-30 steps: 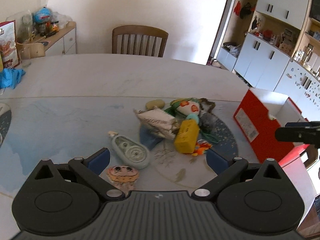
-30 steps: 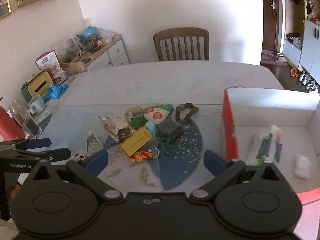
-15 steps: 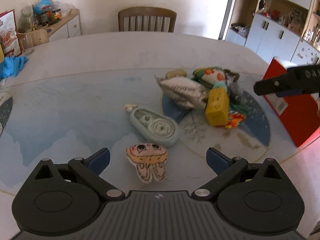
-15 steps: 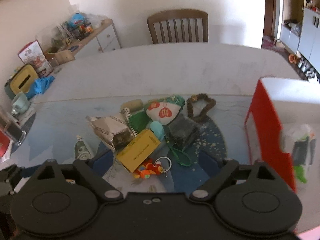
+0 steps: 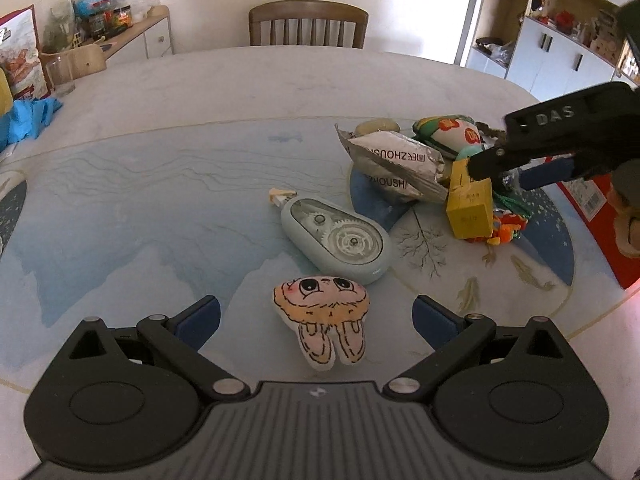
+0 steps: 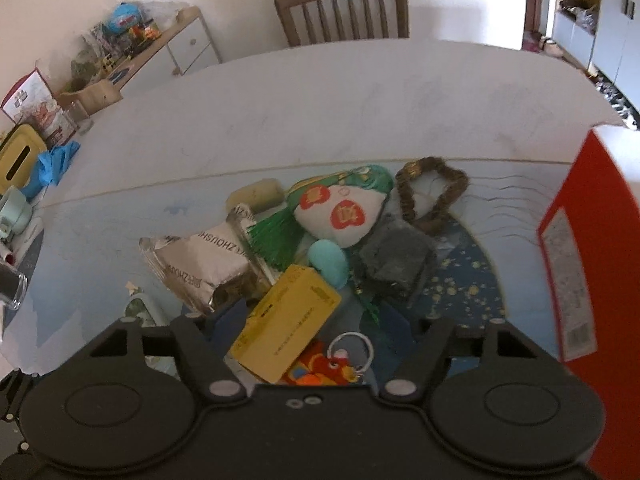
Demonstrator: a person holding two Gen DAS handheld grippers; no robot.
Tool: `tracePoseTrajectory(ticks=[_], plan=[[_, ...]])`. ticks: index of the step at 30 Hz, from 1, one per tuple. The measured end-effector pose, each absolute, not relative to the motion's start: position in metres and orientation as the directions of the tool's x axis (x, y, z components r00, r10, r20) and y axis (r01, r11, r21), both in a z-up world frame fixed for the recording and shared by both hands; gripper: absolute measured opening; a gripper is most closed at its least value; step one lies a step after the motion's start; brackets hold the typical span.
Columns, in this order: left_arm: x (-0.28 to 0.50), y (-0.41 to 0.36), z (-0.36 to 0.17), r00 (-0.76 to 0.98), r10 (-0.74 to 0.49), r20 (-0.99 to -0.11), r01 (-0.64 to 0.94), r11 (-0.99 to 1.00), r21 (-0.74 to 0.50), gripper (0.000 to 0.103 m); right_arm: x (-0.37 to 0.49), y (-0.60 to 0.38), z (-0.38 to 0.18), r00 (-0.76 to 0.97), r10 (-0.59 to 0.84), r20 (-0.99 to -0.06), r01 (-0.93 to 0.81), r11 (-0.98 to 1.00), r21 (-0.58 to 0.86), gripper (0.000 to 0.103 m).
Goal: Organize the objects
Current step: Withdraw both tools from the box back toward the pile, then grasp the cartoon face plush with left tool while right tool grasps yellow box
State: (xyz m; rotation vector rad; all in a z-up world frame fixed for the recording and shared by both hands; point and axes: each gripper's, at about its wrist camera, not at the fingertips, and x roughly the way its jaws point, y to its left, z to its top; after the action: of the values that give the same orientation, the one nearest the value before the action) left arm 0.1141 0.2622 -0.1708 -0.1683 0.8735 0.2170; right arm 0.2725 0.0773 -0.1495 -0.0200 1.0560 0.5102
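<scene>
My left gripper (image 5: 316,316) hangs open low over the table, with a flat bunny-face plush (image 5: 320,312) lying between its fingers, untouched. Just beyond lies a pale green correction-tape dispenser (image 5: 336,240). My right gripper (image 6: 316,320) is over the pile, its jaws closing around a yellow box (image 6: 288,320). The left finger is at the box's edge and the right finger is still apart from it. An orange key-ring toy (image 6: 328,368) lies under the box's near end. A silver snack bag (image 6: 200,260) leans beside it.
The pile also holds a teal piece (image 6: 328,260), a dark grey pouch (image 6: 396,260), a white and green sachet (image 6: 340,212), a green tassel (image 6: 276,236) and a brown bead bracelet (image 6: 432,196). A red box (image 6: 576,264) stands at the right. A chair (image 5: 308,24) is at the far side.
The left gripper sank toward the table until the bunny plush lay between its fingers. The right gripper swung left from the red box to the pile, its jaws narrowing around the yellow box.
</scene>
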Motion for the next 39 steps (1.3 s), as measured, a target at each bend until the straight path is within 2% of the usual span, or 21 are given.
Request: tracePoseTrajectory(ticks=[12, 16, 19, 20, 21, 29, 37, 39], plan=[[0.117, 0.262, -0.177, 0.629, 0.081, -0.773, -0.214, 0.974, -0.072, 0.101, 0.278, 0.093, -0.164, 0.330, 0.388, -0.861, -0.436, 0.871, 0.225, 0.072], [0.118, 0.261, -0.178, 0.623, 0.076, -0.779, -0.209, 0.975, -0.072, 0.092, 0.279, 0.099, -0.167, 0.310, 0.383, -0.870, -0.442, 0.868, 0.225, 0.072], [0.118, 0.261, -0.179, 0.621, 0.073, -0.780, -0.208, 0.975, -0.074, 0.091, 0.279, 0.103, -0.169, 0.302, 0.379, -0.875, -0.454, 0.864, 0.217, 0.072], [0.118, 0.261, -0.179, 0.621, 0.074, -0.780, -0.207, 0.976, -0.073, 0.089, 0.279, 0.104, -0.169, 0.301, 0.378, -0.875, -0.459, 0.862, 0.214, 0.072], [0.117, 0.260, -0.179, 0.622, 0.079, -0.779, -0.205, 0.977, -0.065, 0.082, 0.279, 0.105, -0.169, 0.300, 0.378, -0.876, -0.462, 0.861, 0.213, 0.071], [0.119, 0.259, -0.177, 0.624, 0.109, -0.774, -0.202, 0.979, -0.025, 0.055, 0.278, 0.105, -0.166, 0.310, 0.375, -0.874, -0.466, 0.861, 0.204, 0.053], [0.121, 0.257, -0.174, 0.618, 0.125, -0.776, -0.195, 0.981, 0.003, 0.052, 0.274, 0.097, -0.159, 0.344, 0.384, -0.857, -0.463, 0.863, 0.201, 0.034], [0.120, 0.258, -0.173, 0.621, 0.125, -0.774, -0.197, 0.981, 0.001, 0.051, 0.272, 0.097, -0.157, 0.348, 0.390, -0.852, -0.472, 0.858, 0.200, 0.032]])
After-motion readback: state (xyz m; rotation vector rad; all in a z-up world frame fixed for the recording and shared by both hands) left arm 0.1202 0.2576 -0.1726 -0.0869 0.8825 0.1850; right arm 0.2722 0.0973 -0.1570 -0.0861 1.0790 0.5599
